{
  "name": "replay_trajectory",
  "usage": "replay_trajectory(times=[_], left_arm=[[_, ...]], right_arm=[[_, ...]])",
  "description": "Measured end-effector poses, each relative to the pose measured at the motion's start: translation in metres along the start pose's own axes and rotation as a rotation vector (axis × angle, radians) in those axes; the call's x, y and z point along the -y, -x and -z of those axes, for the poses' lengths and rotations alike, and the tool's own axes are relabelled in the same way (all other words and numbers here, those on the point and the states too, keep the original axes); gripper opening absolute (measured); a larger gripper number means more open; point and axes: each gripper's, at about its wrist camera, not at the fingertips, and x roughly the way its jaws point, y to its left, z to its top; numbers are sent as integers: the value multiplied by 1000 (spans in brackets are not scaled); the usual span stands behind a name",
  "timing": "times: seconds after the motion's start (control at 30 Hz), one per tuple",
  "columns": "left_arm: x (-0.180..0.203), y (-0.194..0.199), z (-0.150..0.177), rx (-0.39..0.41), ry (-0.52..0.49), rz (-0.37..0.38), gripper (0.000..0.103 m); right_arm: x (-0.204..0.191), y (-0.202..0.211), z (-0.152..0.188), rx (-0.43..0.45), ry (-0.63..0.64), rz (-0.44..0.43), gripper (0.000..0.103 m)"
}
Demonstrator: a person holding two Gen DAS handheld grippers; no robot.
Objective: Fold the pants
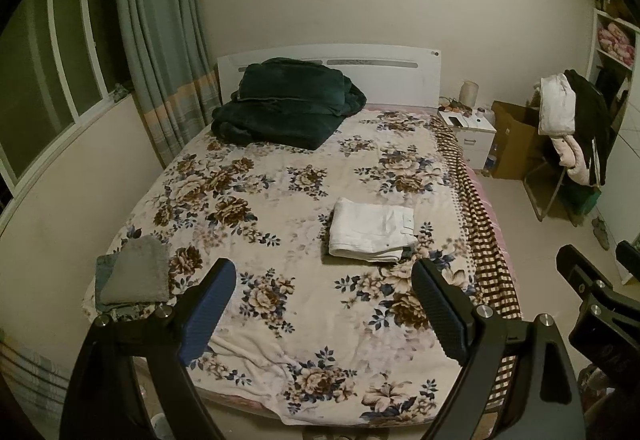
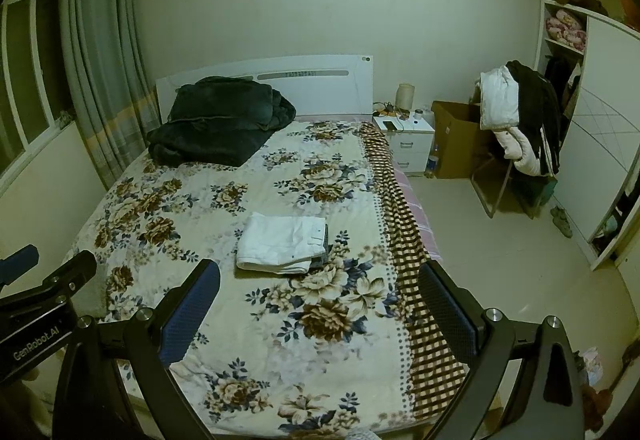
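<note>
White pants (image 1: 370, 230) lie folded in a neat rectangle on the floral bedspread (image 1: 280, 199), right of the bed's middle; they also show in the right wrist view (image 2: 282, 243). My left gripper (image 1: 324, 272) is open and empty, held above the foot of the bed, well short of the pants. My right gripper (image 2: 320, 276) is open and empty too, above the bed's near right part. The right gripper's body shows at the right edge of the left wrist view (image 1: 592, 300), and the left gripper's body at the left edge of the right wrist view (image 2: 44, 292).
A dark green blanket (image 1: 284, 103) is piled at the headboard. A grey folded cloth (image 1: 136, 270) lies at the bed's near left corner. A checked blanket (image 1: 480, 224) hangs over the right edge. A nightstand (image 1: 468, 131), cardboard box (image 1: 516, 135) and clothes-laden chair (image 1: 572, 127) stand on the right.
</note>
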Motion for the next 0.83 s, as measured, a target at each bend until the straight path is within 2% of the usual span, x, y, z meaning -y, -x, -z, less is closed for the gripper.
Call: replay_trajectory(times=[0.83], left_arm=[[-9, 2, -5, 1, 10, -8, 90]], right_arm=[[-2, 8, -10, -7, 2, -26, 101]])
